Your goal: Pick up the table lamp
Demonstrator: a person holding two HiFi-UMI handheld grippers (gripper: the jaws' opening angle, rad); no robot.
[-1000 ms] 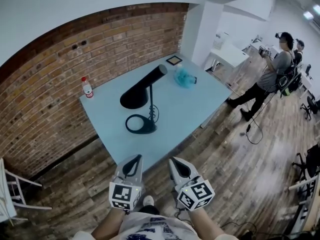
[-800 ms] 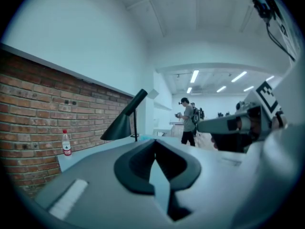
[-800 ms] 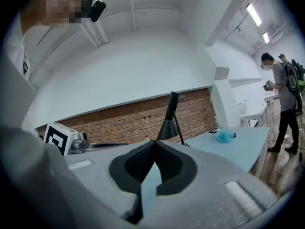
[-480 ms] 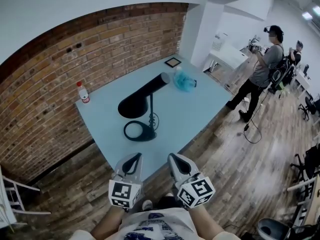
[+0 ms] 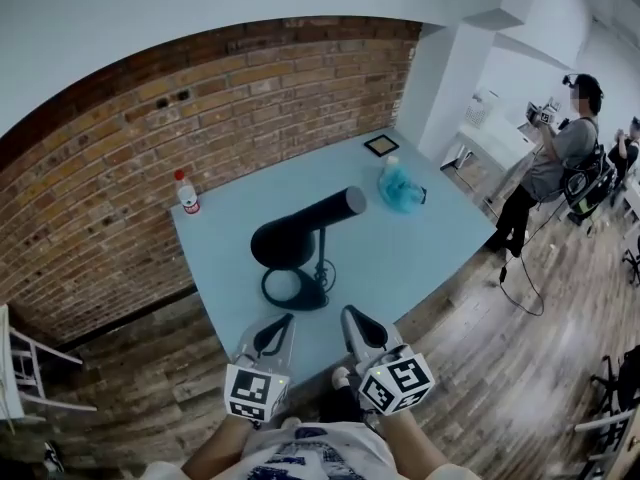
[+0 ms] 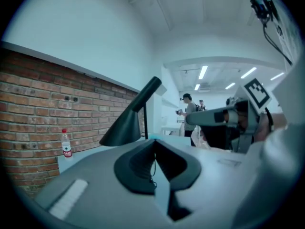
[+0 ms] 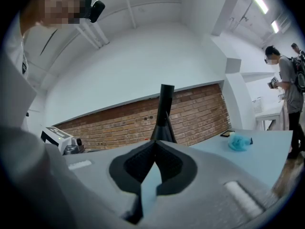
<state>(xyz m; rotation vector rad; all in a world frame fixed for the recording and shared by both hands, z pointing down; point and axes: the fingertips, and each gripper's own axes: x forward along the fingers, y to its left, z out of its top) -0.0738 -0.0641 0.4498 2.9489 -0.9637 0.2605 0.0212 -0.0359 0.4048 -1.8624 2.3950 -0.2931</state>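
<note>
A small clear bottle [image 5: 185, 193] with a red cap and label stands upright near the far left corner of the pale blue table [image 5: 410, 253], close to the brick wall [image 5: 100, 168]; how full it is cannot be told. On the far right part of the table lies a crumpled blue thing [image 5: 402, 188], bag or cloth, with a small dark-framed square [image 5: 380, 145] beyond it.

The left gripper [image 5: 285, 321] has its jaws pressed together with nothing between them. The right gripper [image 5: 349, 314] is the same, closed and empty. Neither touches anything.

Both are held side by side, low and close to the person's body, forearms just showing at the bottom of the head view. They point roughly level toward the table, tips at its near edge.

The lamp [image 5: 305, 230] stands on the table just ahead of them, black, with a ring base [image 5: 295, 290] near the front edge, a thin upright stem and a cone shade whose long tube slants up to the right. Each gripper view shows it beyond the closed jaws, clear of them.

A person [image 5: 560, 163] stands well off to the right.
</note>
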